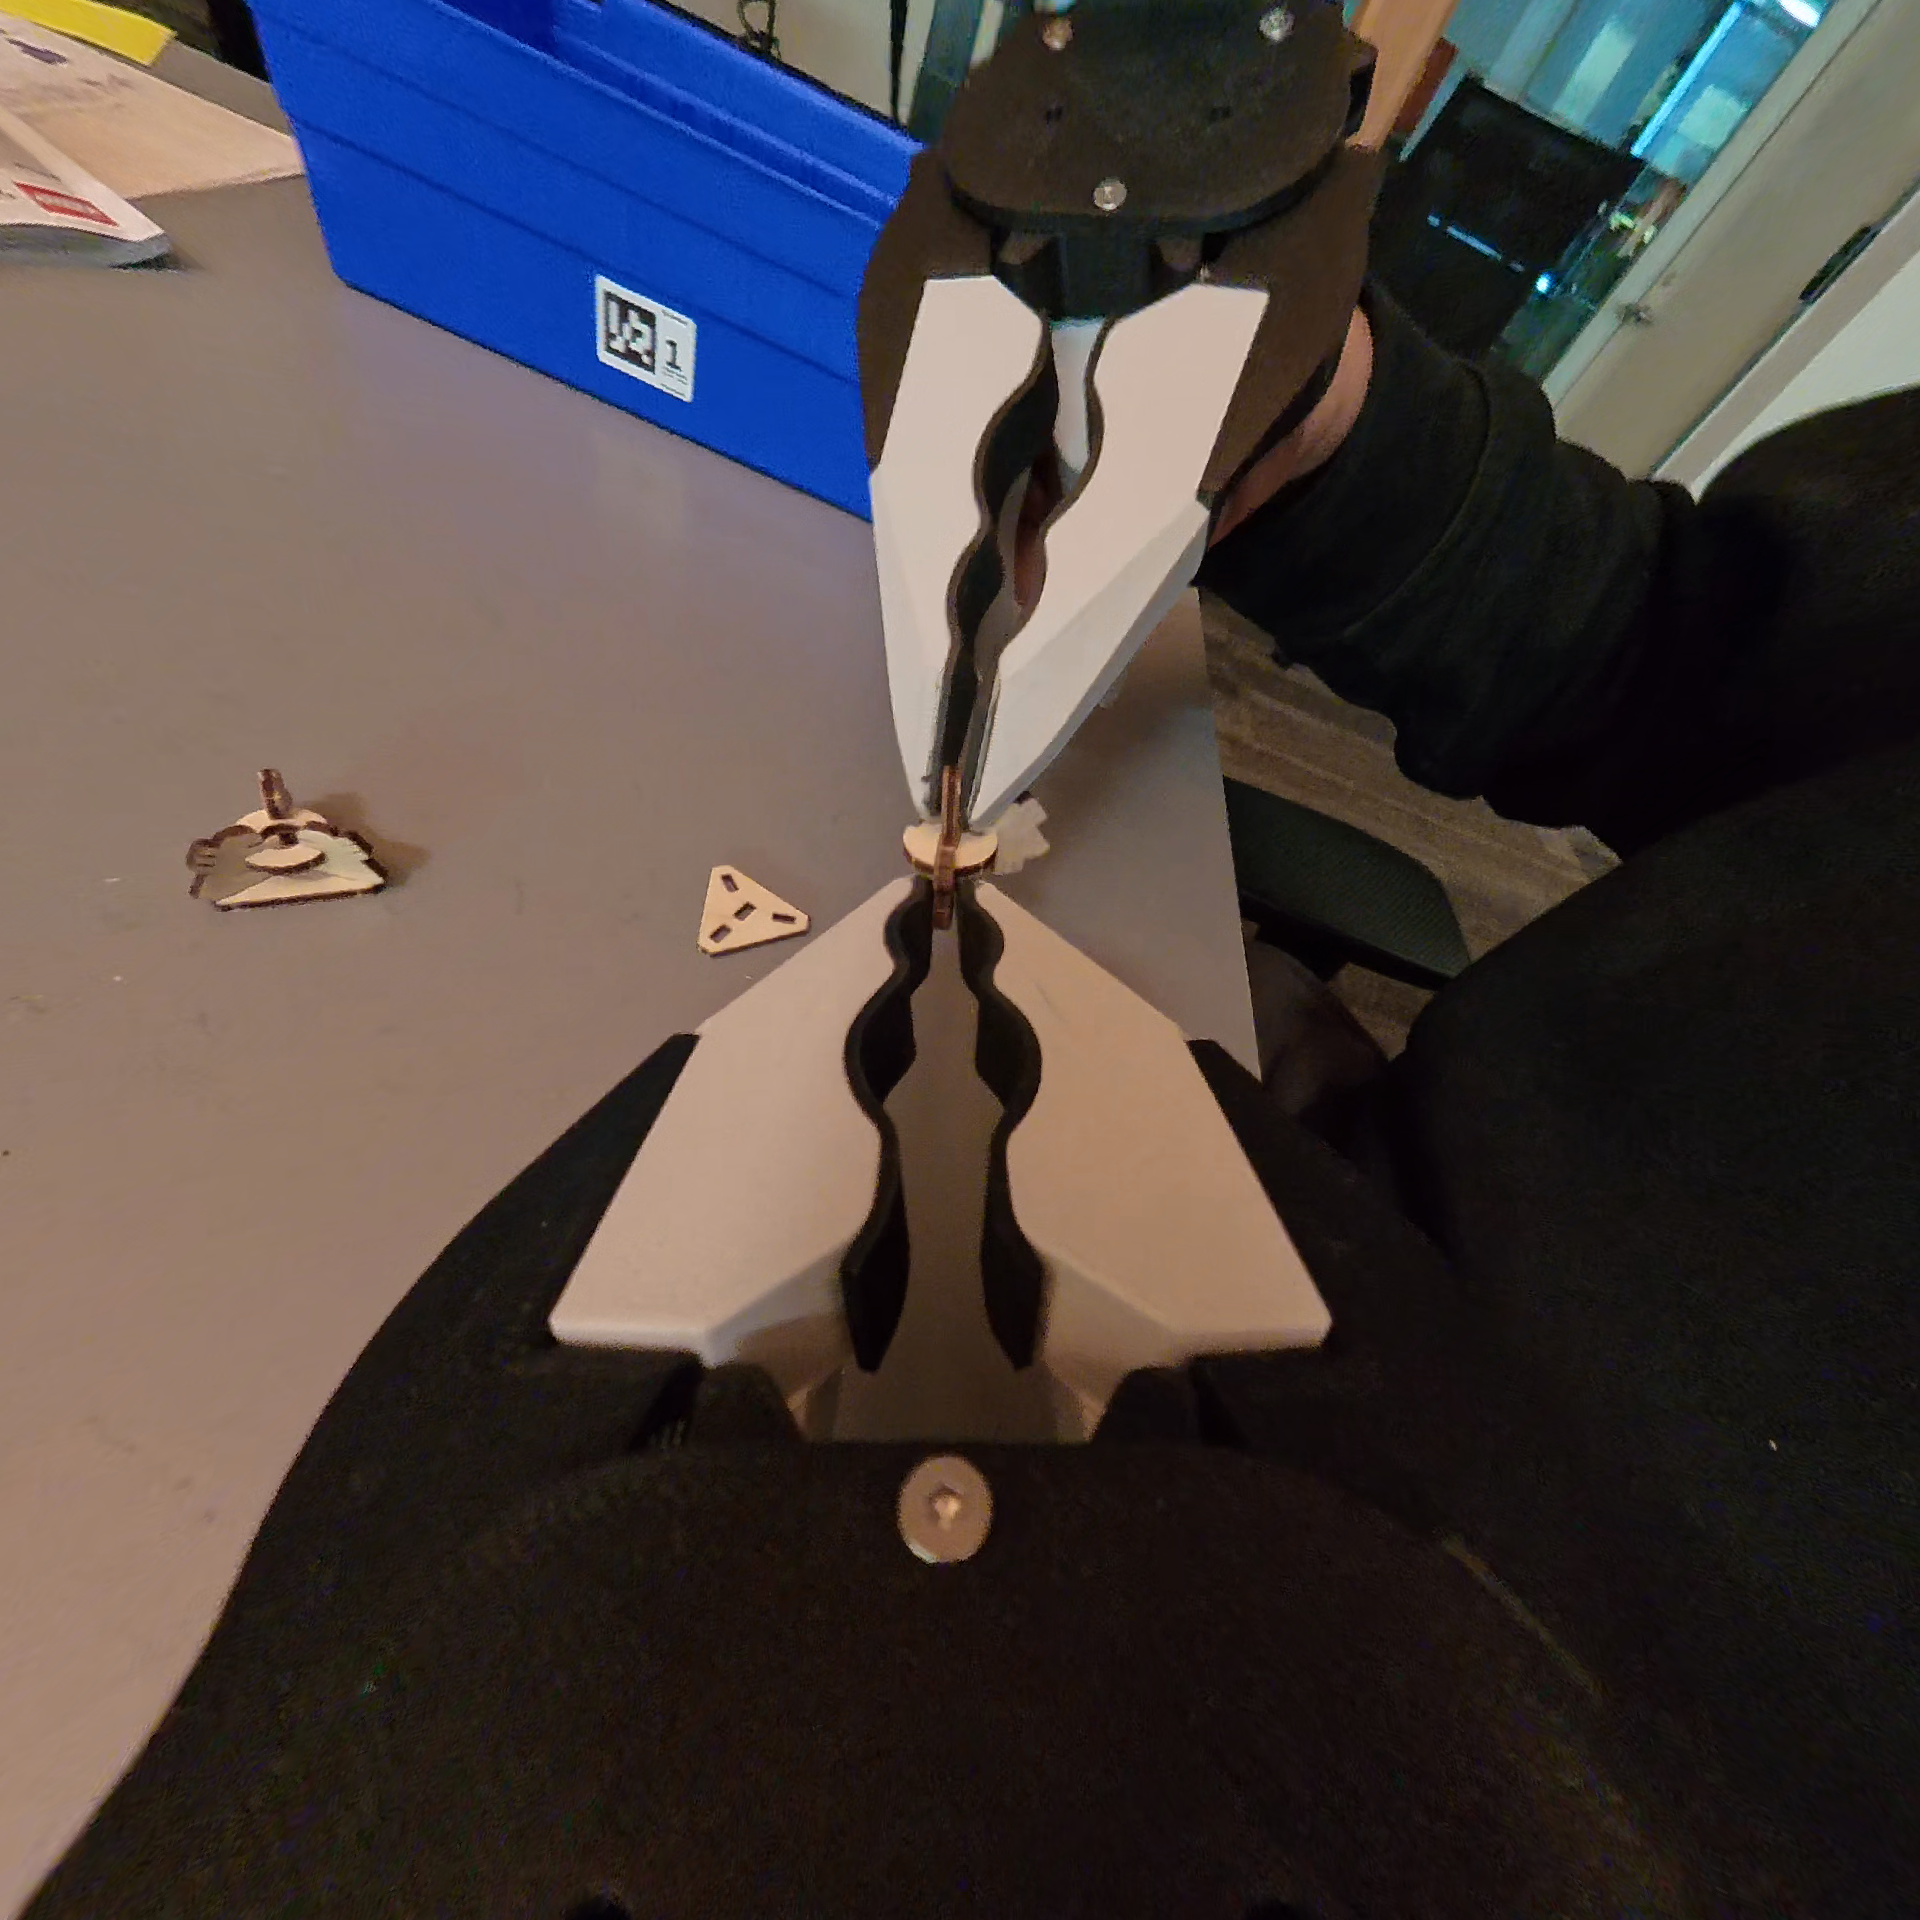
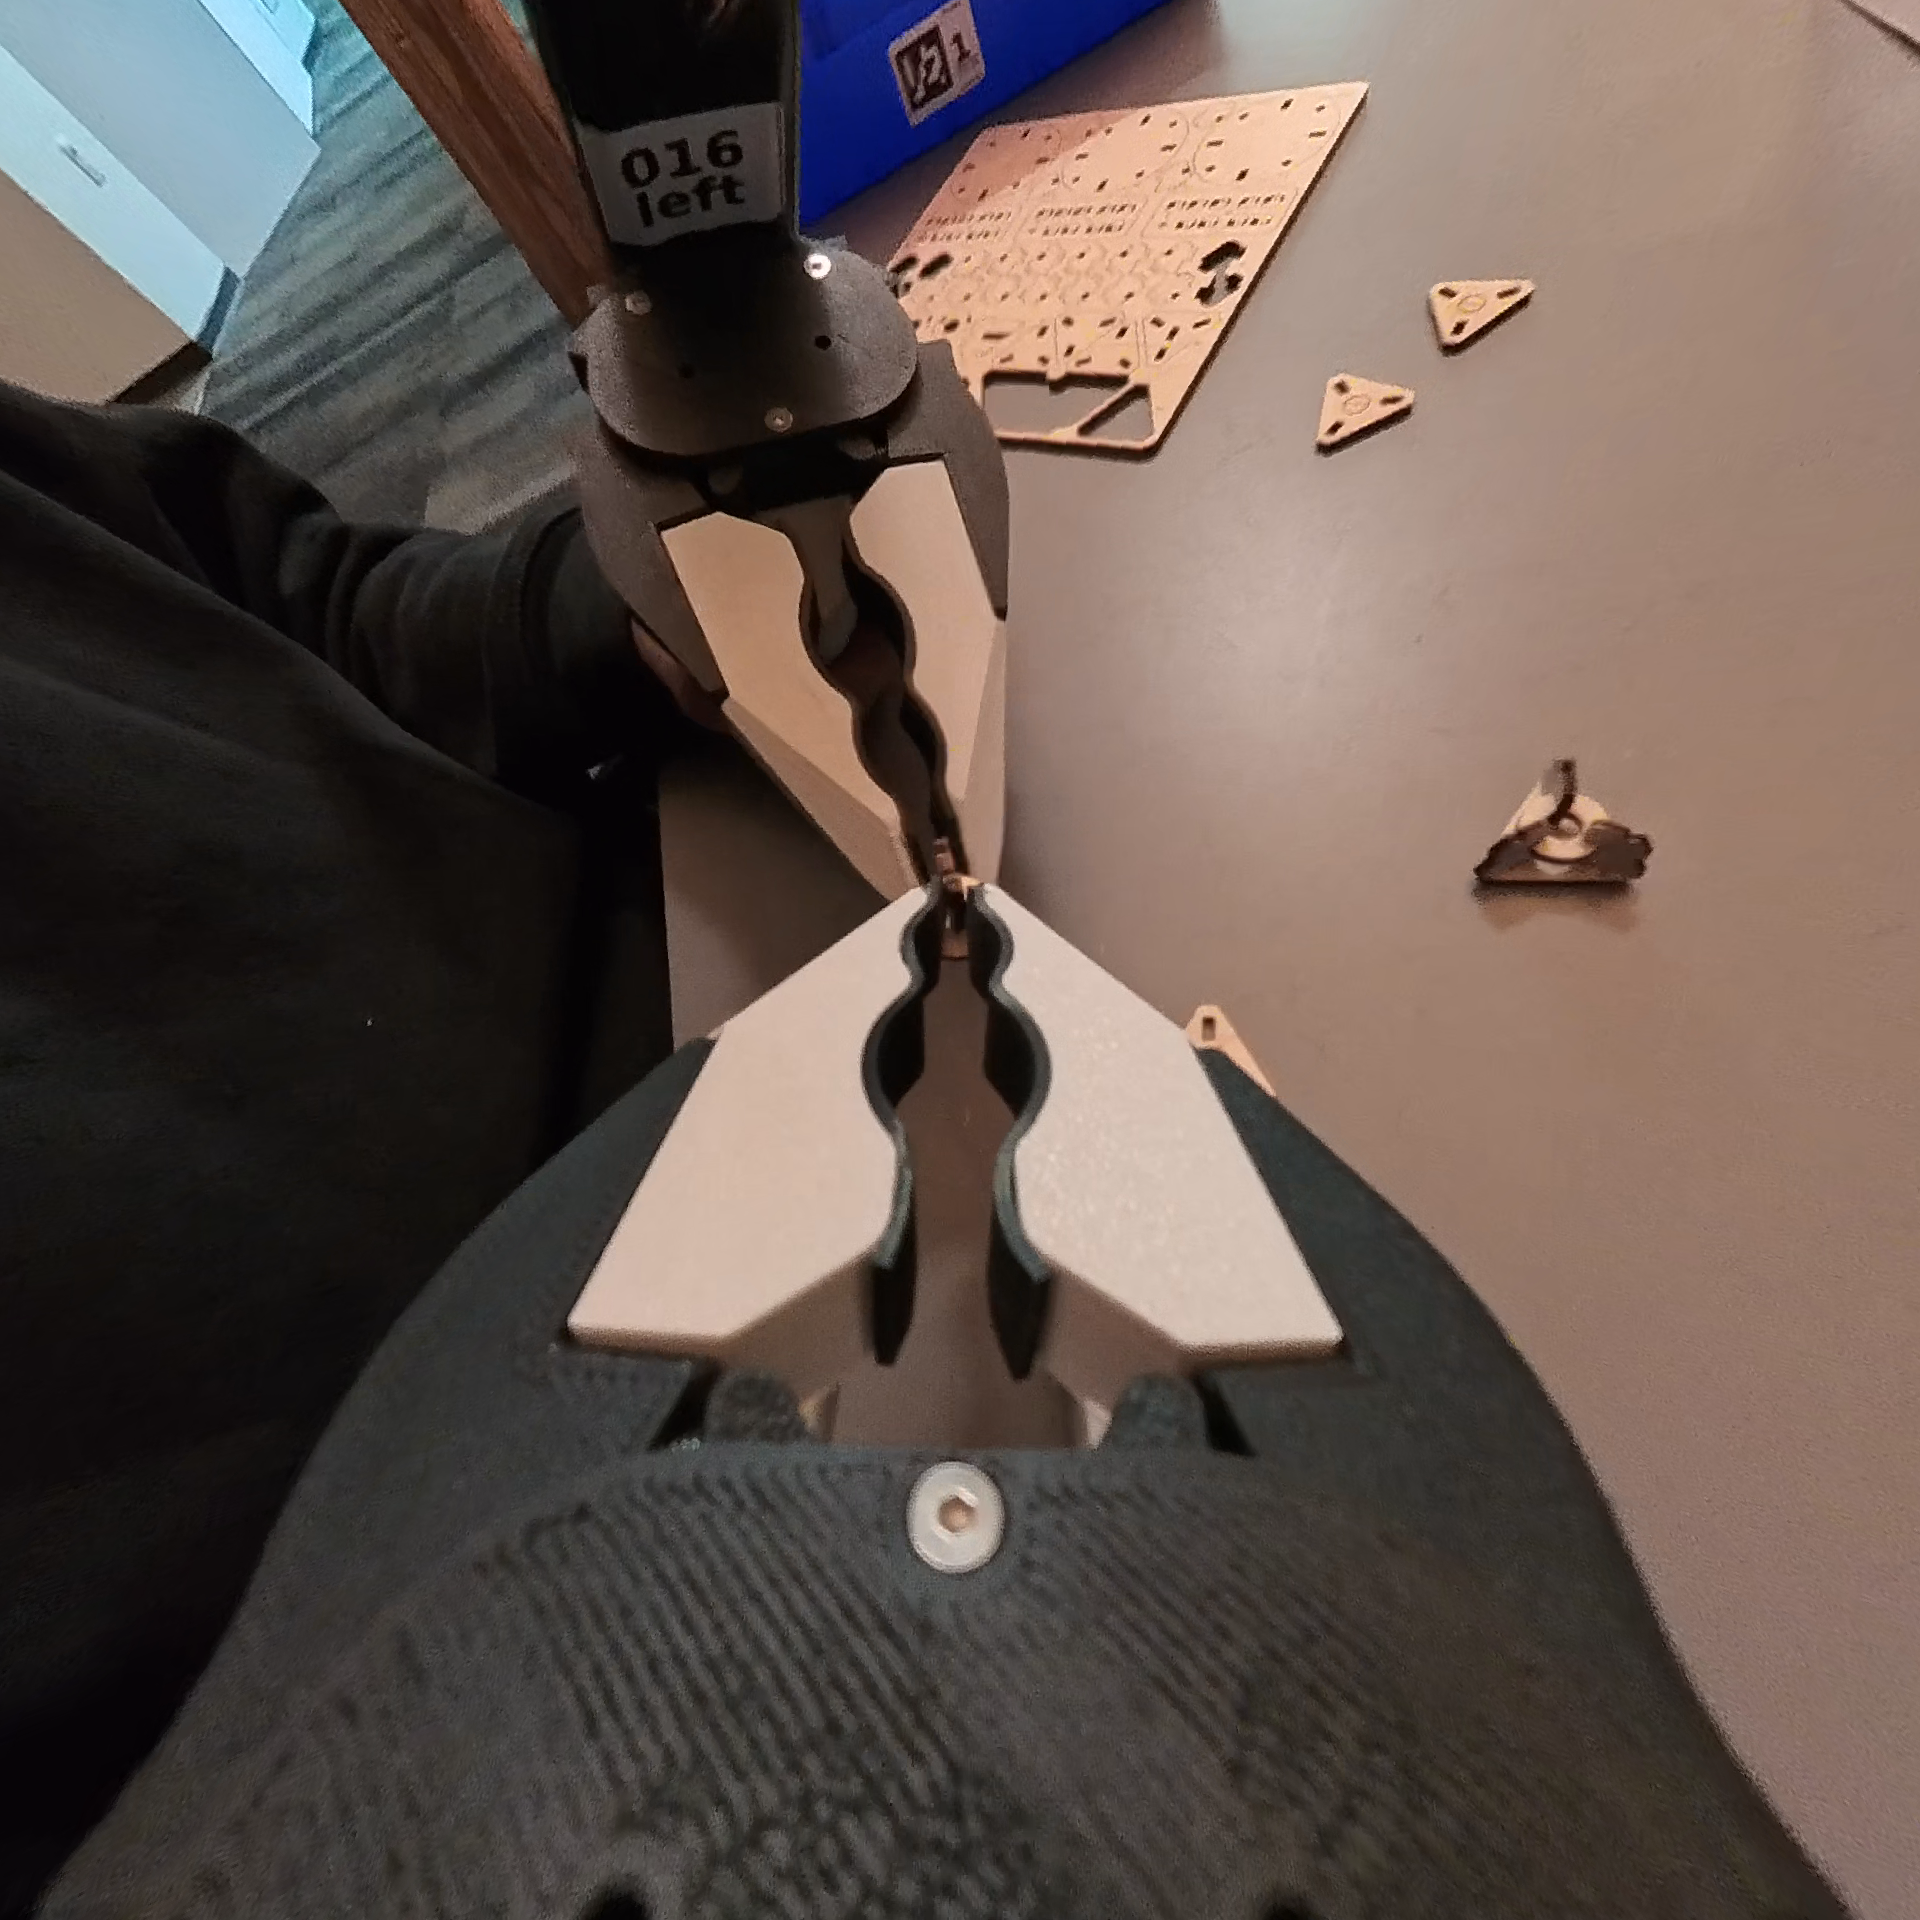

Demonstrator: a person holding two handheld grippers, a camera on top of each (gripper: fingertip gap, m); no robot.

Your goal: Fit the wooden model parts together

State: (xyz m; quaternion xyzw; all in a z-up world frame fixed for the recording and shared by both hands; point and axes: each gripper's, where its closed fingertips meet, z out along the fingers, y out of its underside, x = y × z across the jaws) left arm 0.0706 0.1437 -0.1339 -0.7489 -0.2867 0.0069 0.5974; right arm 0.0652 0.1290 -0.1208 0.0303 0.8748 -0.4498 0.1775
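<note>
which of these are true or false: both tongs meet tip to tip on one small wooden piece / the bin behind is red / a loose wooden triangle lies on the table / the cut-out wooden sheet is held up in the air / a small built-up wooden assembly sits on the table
1. Both tongs, left and right, meet tip to tip on one small wooden pin with a disc. True.
2. The bin is red. False: it is blue.
3. A loose wooden triangle lies on the table. True.
4. The cut-out wooden sheet is held up in the air. False: it lies flat on the table.
5. A small built-up wooden assembly sits on the table. True.
</note>
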